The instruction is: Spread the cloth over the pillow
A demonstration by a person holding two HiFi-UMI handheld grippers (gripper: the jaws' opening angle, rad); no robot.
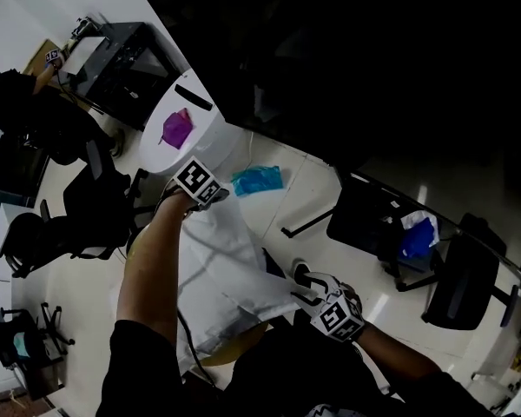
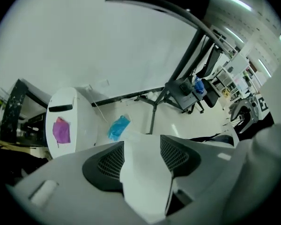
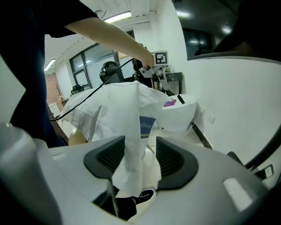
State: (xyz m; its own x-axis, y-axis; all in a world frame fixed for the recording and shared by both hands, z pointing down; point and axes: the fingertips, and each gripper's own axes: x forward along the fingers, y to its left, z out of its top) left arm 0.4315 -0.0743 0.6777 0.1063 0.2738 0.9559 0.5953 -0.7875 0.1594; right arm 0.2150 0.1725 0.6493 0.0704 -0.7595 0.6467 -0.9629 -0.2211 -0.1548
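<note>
A white cloth (image 1: pixel 226 259) stretches between my two grippers, above a tan pillow (image 1: pixel 239 344) whose edge peeks out beneath it. My left gripper (image 1: pixel 213 200) holds the far end up beside the round table. In the left gripper view a bunch of cloth (image 2: pixel 145 182) fills the gap of that gripper (image 2: pixel 143 158), touching both pads. My right gripper (image 1: pixel 302 287) is at the near end. In the right gripper view the cloth (image 3: pixel 117 107) hangs through that gripper (image 3: pixel 140 158) along the left pad, with a bare gap at the right pad. The pillow (image 3: pixel 76 137) shows at the left, under the cloth.
A white round table (image 1: pixel 200 142) with a purple cloth (image 1: pixel 176 129) stands just beyond the left gripper. A blue packet (image 1: pixel 257 181) lies on the floor beside it. Office chairs (image 1: pixel 451 276) stand at the right, and another chair (image 1: pixel 87 207) at the left. A black desk unit (image 1: pixel 113 59) is at the top left.
</note>
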